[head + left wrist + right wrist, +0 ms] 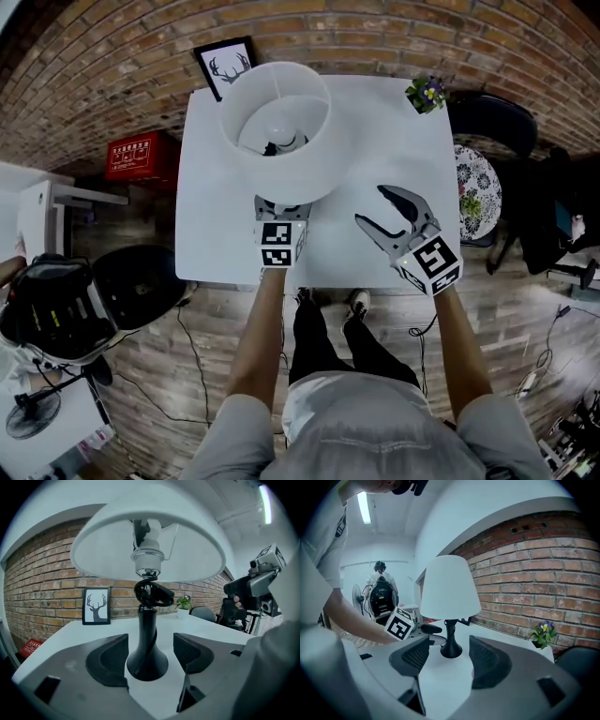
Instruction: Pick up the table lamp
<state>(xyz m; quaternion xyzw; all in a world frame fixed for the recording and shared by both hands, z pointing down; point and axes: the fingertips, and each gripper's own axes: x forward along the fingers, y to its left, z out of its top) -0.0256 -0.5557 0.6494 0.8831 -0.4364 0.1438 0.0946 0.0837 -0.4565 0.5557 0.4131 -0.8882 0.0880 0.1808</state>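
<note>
The table lamp has a white shade (275,127) and a black stem on a flared black base (147,660); it stands upright on the white table (375,141). My left gripper (281,208) is open, its two jaws on either side of the base, not touching it. In the left gripper view the stem (146,630) rises between the pads. My right gripper (396,214) is open and empty over the table's front right. In the right gripper view the lamp (450,590) stands some way beyond its jaws, with the left gripper's marker cube (399,624) beside it.
A framed deer picture (226,66) leans at the table's back left. A small potted flower (427,93) is at the back right corner. A brick wall runs behind. A dark chair (494,122) stands right of the table, a red crate (141,155) left.
</note>
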